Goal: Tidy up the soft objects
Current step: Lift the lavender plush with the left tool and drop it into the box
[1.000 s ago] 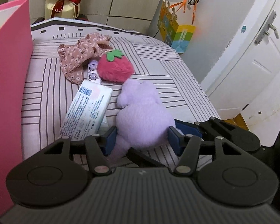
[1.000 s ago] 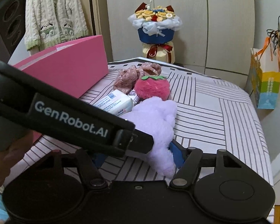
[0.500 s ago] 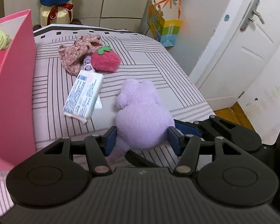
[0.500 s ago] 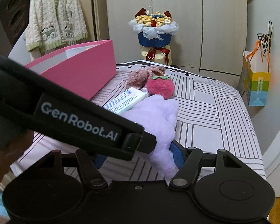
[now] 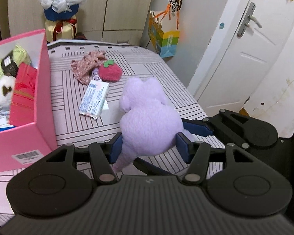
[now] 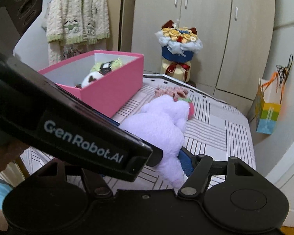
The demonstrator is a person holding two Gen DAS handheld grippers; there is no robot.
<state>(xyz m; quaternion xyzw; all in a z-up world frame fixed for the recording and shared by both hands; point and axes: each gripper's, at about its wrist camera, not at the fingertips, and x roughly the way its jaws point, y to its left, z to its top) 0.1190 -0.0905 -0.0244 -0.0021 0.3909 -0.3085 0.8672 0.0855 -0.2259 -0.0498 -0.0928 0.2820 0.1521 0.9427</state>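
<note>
Striped bed (image 5: 139,62) | fluffy lilac plush (image 5: 149,121), clamped between both grippers' fingers (image 5: 115,146)

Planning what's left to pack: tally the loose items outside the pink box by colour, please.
Purple: 1, plush toy, clamped by both grippers
Red: 1, strawberry plush
Pink floral: 1, cloth
White: 2, tissue pack, small tube
Total: 5

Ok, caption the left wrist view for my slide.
Left gripper clamps a purple plush toy above the striped bed, pink box alongside.
</note>
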